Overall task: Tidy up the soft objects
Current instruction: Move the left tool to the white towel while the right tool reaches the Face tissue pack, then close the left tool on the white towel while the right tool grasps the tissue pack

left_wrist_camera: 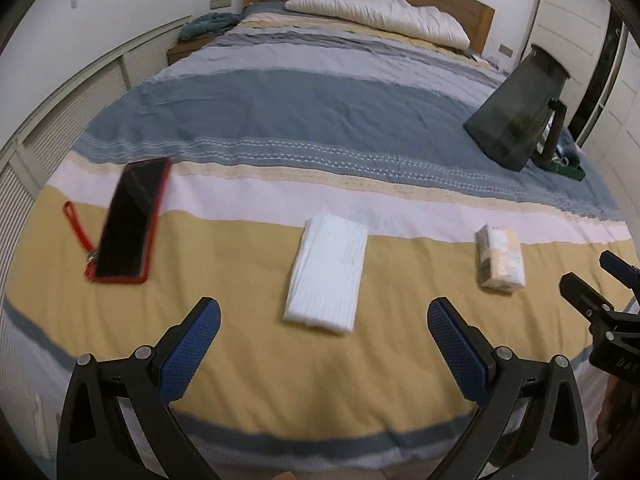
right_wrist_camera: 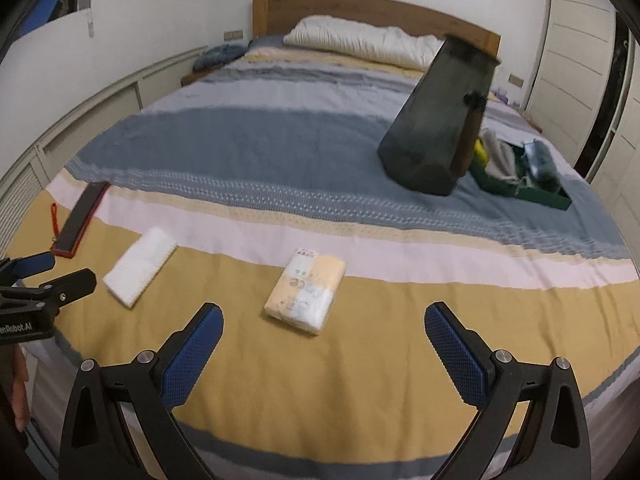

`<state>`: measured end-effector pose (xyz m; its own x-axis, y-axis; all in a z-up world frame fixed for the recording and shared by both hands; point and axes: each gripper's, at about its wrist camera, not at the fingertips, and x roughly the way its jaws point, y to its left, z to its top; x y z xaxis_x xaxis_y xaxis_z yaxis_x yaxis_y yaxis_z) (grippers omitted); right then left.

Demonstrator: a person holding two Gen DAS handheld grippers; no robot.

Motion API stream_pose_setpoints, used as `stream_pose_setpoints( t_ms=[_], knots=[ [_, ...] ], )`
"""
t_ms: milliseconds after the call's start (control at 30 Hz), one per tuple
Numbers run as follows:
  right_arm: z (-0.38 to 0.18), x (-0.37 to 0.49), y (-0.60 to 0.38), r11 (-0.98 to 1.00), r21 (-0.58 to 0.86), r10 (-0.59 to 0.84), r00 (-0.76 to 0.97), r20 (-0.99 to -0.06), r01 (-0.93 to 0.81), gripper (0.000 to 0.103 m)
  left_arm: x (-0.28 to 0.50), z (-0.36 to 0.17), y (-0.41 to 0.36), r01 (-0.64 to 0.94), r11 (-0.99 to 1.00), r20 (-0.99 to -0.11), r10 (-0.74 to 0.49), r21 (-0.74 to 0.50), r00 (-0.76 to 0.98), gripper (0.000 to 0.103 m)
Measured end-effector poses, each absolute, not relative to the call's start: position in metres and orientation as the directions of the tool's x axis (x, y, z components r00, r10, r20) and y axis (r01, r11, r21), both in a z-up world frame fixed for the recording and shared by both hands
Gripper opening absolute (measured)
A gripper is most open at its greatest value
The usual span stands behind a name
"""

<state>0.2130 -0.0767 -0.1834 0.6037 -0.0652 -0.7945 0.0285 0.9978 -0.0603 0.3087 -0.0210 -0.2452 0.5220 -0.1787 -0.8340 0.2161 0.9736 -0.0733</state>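
Note:
A white folded pack (left_wrist_camera: pixel 327 274) (right_wrist_camera: pixel 140 266) lies on the yellow stripe of the bed, just ahead of my open left gripper (left_wrist_camera: pixel 324 322). To its right rests a peach and white tissue pack (left_wrist_camera: pixel 500 258) (right_wrist_camera: pixel 306 294), just ahead of my open right gripper (right_wrist_camera: pixel 323 322), and left of its centre. Nothing sits between either pair of blue fingers. The right gripper (left_wrist_camera: pixel 596 276) shows at the right edge of the left wrist view, the left gripper (right_wrist_camera: pixel 48 272) at the left edge of the right wrist view.
A phone in a red case (left_wrist_camera: pixel 132 220) (right_wrist_camera: pixel 82 220) with a red strap lies at the left. A dark grey jug (left_wrist_camera: pixel 518 110) (right_wrist_camera: pixel 438 120) stands at the right, beside a green tray (right_wrist_camera: pixel 524 192) holding soft items. A white pillow (left_wrist_camera: pixel 380 10) lies at the headboard.

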Motion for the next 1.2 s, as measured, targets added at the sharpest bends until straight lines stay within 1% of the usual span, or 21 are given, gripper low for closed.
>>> stream_pose_setpoints(
  t_ms=[67, 300, 533, 1200],
  knots=[
    [-0.193, 0.235, -0.078, 0.998, -0.052, -0.065, 0.585, -0.809, 0.039, 0.103, 0.318, -0.252, -0.025, 0.226, 0.972, -0.840, -0.179, -0.069, 0.512, 0.102],
    [-0.229, 0.271, -0.063, 0.997, -0.055, -0.075, 0.547, -0.834, 0.052, 0.103, 0.338, -0.264, -0.034, 0.260, 0.965, -0.848, -0.176, -0.046, 0.501, 0.102],
    [-0.245, 0.298, -0.059, 0.996, -0.066, -0.090, 0.511, -0.855, 0.065, 0.103, 0.351, -0.280, -0.039, 0.277, 0.961, -0.868, -0.154, -0.020, 0.472, 0.102],
    [-0.297, 0.341, -0.067, 0.990, -0.025, -0.079, 0.407, -0.910, 0.137, 0.103, 0.367, -0.308, -0.046, 0.314, 0.949, -0.912, -0.108, 0.023, 0.395, 0.102]
  ],
)
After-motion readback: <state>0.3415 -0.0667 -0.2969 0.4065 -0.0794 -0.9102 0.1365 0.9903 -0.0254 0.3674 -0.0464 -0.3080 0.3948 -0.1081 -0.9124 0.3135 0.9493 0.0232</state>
